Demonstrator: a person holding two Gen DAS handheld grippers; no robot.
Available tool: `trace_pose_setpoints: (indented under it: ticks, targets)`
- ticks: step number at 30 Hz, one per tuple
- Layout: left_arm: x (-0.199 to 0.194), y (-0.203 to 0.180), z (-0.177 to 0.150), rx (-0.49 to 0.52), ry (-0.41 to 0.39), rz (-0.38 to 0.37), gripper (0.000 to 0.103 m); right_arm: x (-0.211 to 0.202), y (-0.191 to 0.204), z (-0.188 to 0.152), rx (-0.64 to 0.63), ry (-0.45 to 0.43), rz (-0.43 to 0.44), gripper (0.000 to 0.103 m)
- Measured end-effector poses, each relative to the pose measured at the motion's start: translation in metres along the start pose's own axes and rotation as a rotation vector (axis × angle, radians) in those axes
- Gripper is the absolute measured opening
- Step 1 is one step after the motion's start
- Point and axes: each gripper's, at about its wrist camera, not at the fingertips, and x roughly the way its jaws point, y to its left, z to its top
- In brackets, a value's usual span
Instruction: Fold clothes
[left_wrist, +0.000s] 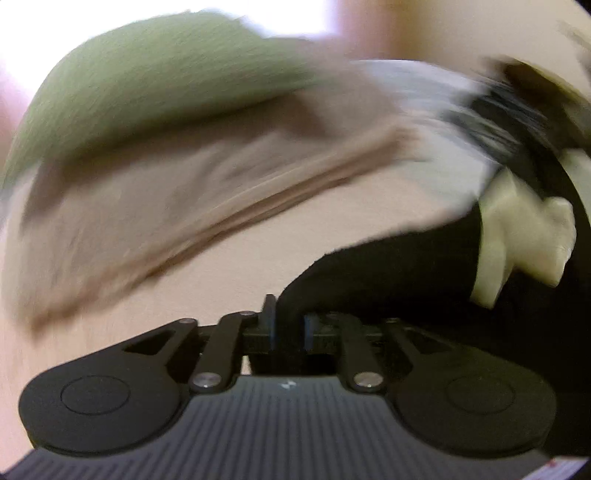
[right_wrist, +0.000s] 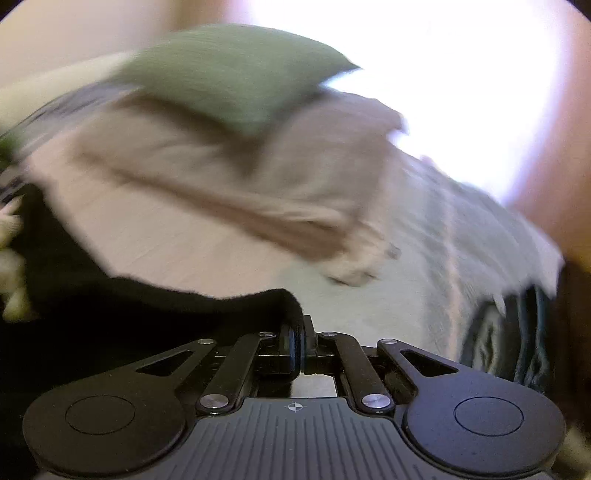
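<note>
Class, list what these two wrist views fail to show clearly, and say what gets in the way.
- Left wrist view: beige cloth and green pillow smeared by motion blur.
- Both views: black garment cut off by the frame edge.
- Right wrist view: dark patterned item blurred, unidentifiable.

You had a black garment with a cream print before you. Behind it lay a beige cloth under an olive-green one. A pale grey-white fabric spread over the right, and the grippers were black.
</note>
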Motion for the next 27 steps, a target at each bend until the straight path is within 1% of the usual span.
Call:
trace_pose_setpoints:
  ticks: [1,2,3,4,5,6,8,9,11,13,14,15,16,18,19,20,21,22,23,24,25,27]
  targets:
    - [0.010,0.009,0.002,-0.095,0.035,0.019,0.028,0.017,-0.008,0.000,0.082,0.071,-0.029,0.005]
    - [0.016,0.016,0.001,-0.167,0.054,0.033,0.028,0.024,-0.013,-0.003,0.149,0.103,-0.064,0.023]
    - [0.013,0.021,-0.005,-0.217,0.064,0.039,0.031,0.022,-0.016,-0.010,0.217,0.116,-0.061,0.038]
    - [0.008,0.023,-0.012,-0.237,0.067,0.026,0.039,0.014,-0.019,-0.021,0.290,0.114,-0.014,0.056]
    - [0.002,0.023,-0.022,-0.247,0.076,0.015,0.044,0.003,-0.015,-0.031,0.349,0.106,0.042,0.056]
    - [-0.005,0.022,-0.033,-0.254,0.091,0.011,0.049,-0.010,-0.010,-0.045,0.411,0.096,0.122,0.056]
    - [-0.019,0.015,-0.059,-0.297,0.135,-0.021,0.051,-0.027,0.007,-0.064,0.507,0.095,0.239,0.056]
    - [-0.024,0.010,-0.070,-0.341,0.158,-0.050,0.052,-0.035,0.016,-0.081,0.567,0.096,0.302,0.056]
    - [-0.042,0.000,-0.100,-0.460,0.186,-0.129,0.056,-0.044,0.039,-0.100,0.605,0.090,0.356,0.056]
    - [-0.056,-0.012,-0.124,-0.577,0.202,-0.183,0.061,-0.054,0.059,-0.111,0.582,0.097,0.354,0.056]
    - [-0.064,-0.017,-0.134,-0.629,0.197,-0.201,0.064,-0.055,0.068,-0.109,0.568,0.113,0.338,0.056]
    - [-0.067,-0.023,-0.142,-0.690,0.197,-0.221,0.071,-0.057,0.075,-0.114,0.566,0.127,0.308,0.056]
    - [-0.069,-0.027,-0.148,-0.732,0.194,-0.232,0.072,-0.057,0.079,-0.117,0.578,0.135,0.278,0.056]
    - [-0.062,-0.034,-0.155,-0.815,0.188,-0.255,0.072,-0.057,0.080,-0.122,0.647,0.159,0.236,0.056]
    - [-0.054,-0.037,-0.157,-0.865,0.204,-0.269,0.072,-0.056,0.077,-0.125,0.711,0.176,0.227,0.056]
    - [-0.048,-0.039,-0.157,-0.892,0.213,-0.286,0.072,-0.054,0.074,-0.129,0.777,0.185,0.232,0.056]
    - [-0.040,-0.041,-0.157,-0.908,0.220,-0.296,0.066,-0.054,0.070,-0.136,0.844,0.189,0.247,0.056]
    - [-0.033,-0.042,-0.157,-0.916,0.235,-0.296,0.049,-0.054,0.066,-0.140,0.904,0.197,0.246,0.056]
    - [-0.029,-0.041,-0.157,-0.918,0.238,-0.314,0.032,-0.054,0.063,-0.143,0.945,0.203,0.240,0.056]
    - [-0.028,-0.040,-0.156,-0.909,0.237,-0.314,0.002,-0.056,0.062,-0.144,0.957,0.200,0.239,0.056]
    - [-0.030,-0.037,-0.157,-0.893,0.233,-0.300,0.003,-0.059,0.062,-0.143,0.945,0.190,0.240,0.056]
    - [-0.044,-0.024,-0.156,-0.848,0.197,-0.312,0.003,-0.066,0.064,-0.141,0.877,0.186,0.240,0.056]
